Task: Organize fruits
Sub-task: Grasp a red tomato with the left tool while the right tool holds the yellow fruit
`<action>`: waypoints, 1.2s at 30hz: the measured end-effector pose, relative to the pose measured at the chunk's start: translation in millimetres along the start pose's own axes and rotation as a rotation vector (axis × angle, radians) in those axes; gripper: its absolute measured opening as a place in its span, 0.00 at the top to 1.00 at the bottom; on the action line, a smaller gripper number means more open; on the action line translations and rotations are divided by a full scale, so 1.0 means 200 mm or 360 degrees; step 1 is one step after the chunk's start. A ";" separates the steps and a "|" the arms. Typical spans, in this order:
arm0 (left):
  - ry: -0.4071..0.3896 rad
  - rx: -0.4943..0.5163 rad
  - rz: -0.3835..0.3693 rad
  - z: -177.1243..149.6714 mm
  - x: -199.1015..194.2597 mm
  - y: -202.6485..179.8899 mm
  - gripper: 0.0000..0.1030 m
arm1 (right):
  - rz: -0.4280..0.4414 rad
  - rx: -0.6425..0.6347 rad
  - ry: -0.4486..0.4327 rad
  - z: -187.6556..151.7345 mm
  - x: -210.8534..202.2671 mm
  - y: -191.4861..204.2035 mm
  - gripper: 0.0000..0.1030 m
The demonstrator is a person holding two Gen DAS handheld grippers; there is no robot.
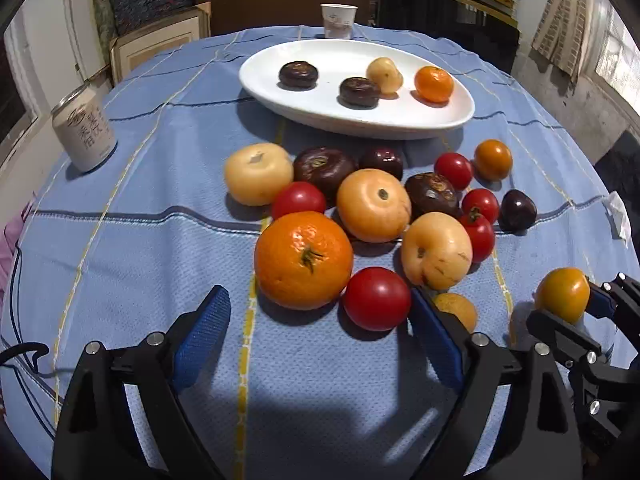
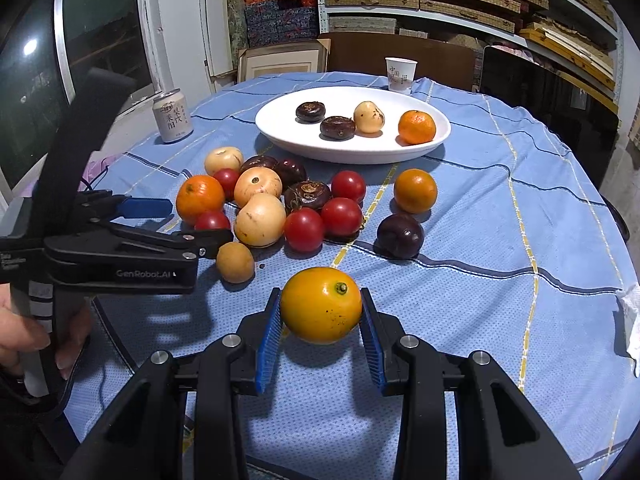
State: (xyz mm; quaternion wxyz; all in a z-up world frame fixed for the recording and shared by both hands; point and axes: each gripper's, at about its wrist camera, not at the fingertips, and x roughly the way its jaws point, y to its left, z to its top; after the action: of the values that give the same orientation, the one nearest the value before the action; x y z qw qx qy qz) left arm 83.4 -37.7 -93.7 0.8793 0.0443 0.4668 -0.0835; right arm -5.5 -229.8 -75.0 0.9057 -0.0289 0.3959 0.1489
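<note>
A pile of fruit lies on the blue tablecloth: a big orange (image 1: 303,260), red tomatoes (image 1: 377,298), pale yellow fruits (image 1: 373,205) and dark purple ones (image 1: 324,168). A white oval plate (image 1: 400,120) behind it holds two dark fruits, a pale one and a small orange (image 1: 433,84). My left gripper (image 1: 320,328) is open just in front of the big orange and a tomato. My right gripper (image 2: 321,330) is shut on a yellow-orange fruit (image 2: 321,304), held near the table at the pile's right; it also shows in the left wrist view (image 1: 563,294).
A drink can (image 1: 84,130) stands at the left, a paper cup (image 1: 338,20) behind the plate. A white paper scrap (image 2: 632,316) lies at the table's right edge. Shelves and boxes stand beyond the table. A hand holds the left gripper (image 2: 132,240).
</note>
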 end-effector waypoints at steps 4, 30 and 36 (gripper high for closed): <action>0.0055 -0.0086 -0.0011 -0.05 -0.02 0.11 0.14 | 0.0027 0.0017 -0.0009 0.00 -0.01 -0.01 0.63; -0.0054 0.0042 -0.0216 -0.12 -0.10 0.08 0.71 | 0.0046 0.0039 -0.0008 0.00 0.00 -0.02 0.63; -0.0029 0.0041 -0.0187 -0.09 -0.07 0.06 0.62 | 0.0045 0.0038 0.0007 0.00 0.00 -0.02 0.63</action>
State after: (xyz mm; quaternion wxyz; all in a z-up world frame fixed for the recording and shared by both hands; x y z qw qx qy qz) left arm 62.6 -20.7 -92.0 0.8765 0.0271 0.4593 -0.1414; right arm -3.6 -233.0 -75.5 0.9030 -0.0129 0.3998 0.1568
